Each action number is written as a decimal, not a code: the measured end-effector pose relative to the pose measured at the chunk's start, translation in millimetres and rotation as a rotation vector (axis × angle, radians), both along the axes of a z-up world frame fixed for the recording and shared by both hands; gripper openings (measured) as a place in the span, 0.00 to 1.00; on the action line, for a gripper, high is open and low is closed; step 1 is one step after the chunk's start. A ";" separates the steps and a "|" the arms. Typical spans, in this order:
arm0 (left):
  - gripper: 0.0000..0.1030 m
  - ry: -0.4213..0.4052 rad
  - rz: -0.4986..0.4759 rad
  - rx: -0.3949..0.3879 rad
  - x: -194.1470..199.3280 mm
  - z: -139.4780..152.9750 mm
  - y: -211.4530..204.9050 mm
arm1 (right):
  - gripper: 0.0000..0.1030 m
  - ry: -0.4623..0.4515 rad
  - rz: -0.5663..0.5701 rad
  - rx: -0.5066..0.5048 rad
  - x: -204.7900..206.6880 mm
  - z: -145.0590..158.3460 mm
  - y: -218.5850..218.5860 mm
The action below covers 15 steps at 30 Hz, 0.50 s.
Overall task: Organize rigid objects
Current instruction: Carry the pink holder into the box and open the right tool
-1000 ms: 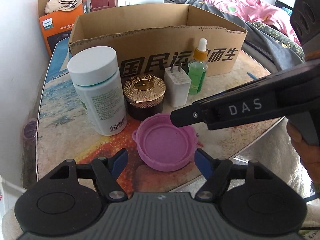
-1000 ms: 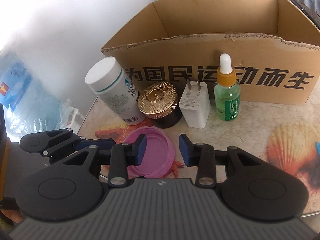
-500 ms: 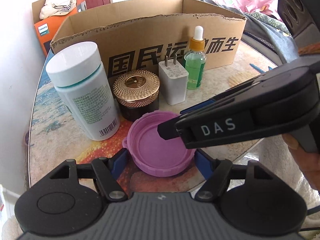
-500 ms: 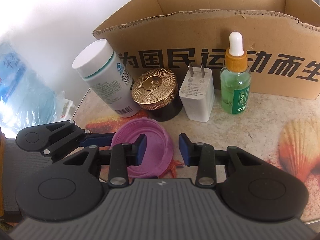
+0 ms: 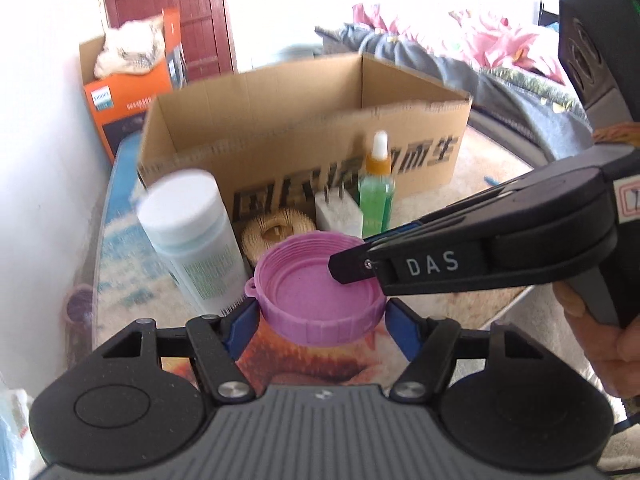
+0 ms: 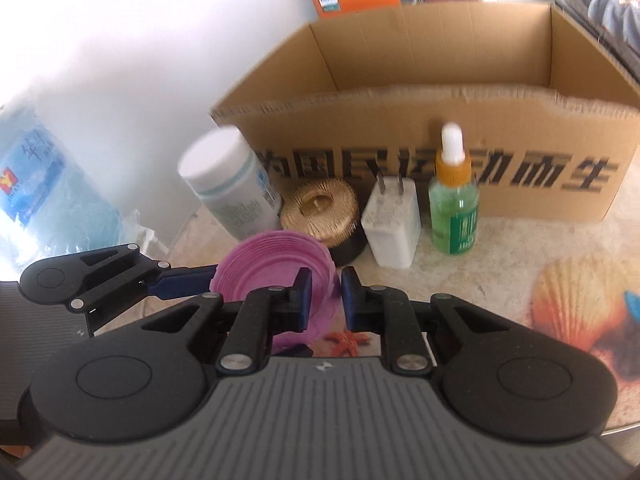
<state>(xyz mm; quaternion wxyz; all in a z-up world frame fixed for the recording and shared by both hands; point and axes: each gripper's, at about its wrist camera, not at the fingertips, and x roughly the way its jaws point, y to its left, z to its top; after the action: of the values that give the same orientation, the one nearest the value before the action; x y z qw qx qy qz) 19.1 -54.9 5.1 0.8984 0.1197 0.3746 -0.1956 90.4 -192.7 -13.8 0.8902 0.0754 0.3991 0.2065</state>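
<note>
A pink plastic lid is lifted off the table, held between both grippers. My left gripper is shut on its two outer sides. My right gripper pinches the lid's rim, one finger inside the lid and one outside; it also shows in the left wrist view. Behind stand a white bottle, a gold-lidded jar, a white charger plug and a green dropper bottle. An open cardboard box stands behind them.
The patterned table has its edge just below the grippers. An orange box stands far left behind the cardboard box. A water bottle pack lies left by the white wall. Bedding lies at the right.
The pink lid has been lifted off the table and now hangs higher, in front of the jar. Both grippers rose with it; the right gripper's fingers closed onto the rim.
</note>
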 end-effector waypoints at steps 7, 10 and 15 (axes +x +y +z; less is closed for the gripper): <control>0.69 -0.189 -0.016 0.028 4.1 68.0 -5.1 | 0.15 -0.198 0.022 0.017 2.6 74.2 -4.6; 0.69 -0.223 -0.034 0.036 23.6 90.6 -10.3 | 0.15 -0.235 0.032 0.020 20.2 101.0 -11.7; 0.69 -0.139 -0.063 0.029 78.8 105.9 -24.3 | 0.15 -0.164 0.048 0.027 75.7 119.6 -30.8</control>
<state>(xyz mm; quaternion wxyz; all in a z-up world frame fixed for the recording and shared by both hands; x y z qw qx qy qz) 97.9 -79.2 111.0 0.9138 0.1579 0.3099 -0.2097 166.1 -223.6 105.8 0.9136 0.0607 0.3235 0.2386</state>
